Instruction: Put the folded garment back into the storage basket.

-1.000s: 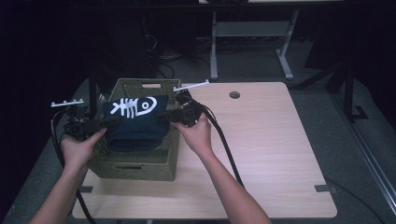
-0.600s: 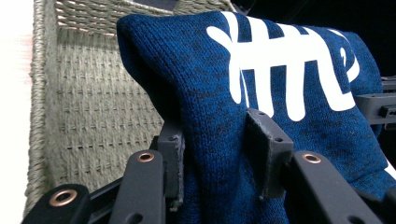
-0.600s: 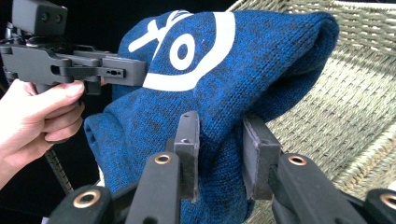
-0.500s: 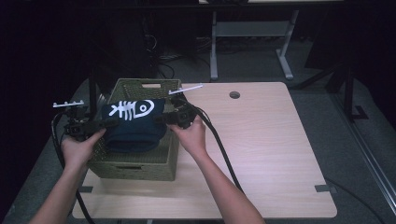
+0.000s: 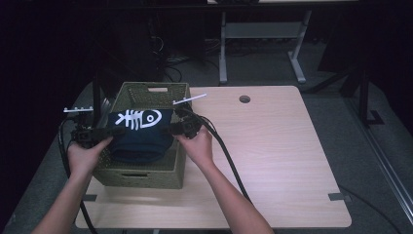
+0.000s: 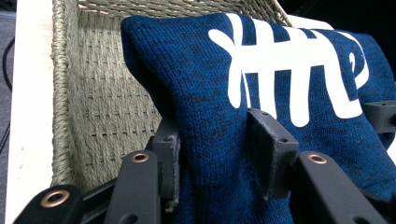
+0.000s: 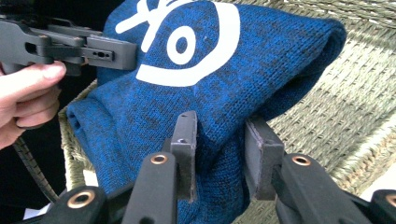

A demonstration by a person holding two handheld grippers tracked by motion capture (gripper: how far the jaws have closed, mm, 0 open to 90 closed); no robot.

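High view shows a person lowering a folded blue sweater [image 5: 140,139] with a white fish-bone print into a woven basket [image 5: 146,173] that stands at the left end of the surface [image 5: 282,161]. By my reading the placing is nearly finished: the sweater already sits between the basket's walls with its top near the rim, and what is left is to let go on both sides and lift the hands clear.

The left tool [image 5: 104,131] holds the sweater's left end. In the left gripper view [image 6: 212,161] the folded knit runs up between its two jaws, with the basket's inner wall [image 6: 100,107] just beyond the left jaw. Its jaws have just been opening; the pads look as if they touch the cloth on both sides, so I judge the grip loosened but not yet let go.

The right tool [image 5: 176,128] takes the opposite end. In the right gripper view [image 7: 219,154] a thick fold of sweater [image 7: 210,88] is pressed between its jaws, with basket weave [image 7: 355,102] past the right jaw. Those jaws have also just been opening a little, with the cloth between them, and they are clamped on the fold. Beyond the sweater, the other hand [image 7: 25,100] and its tool are seen gripping the far end.
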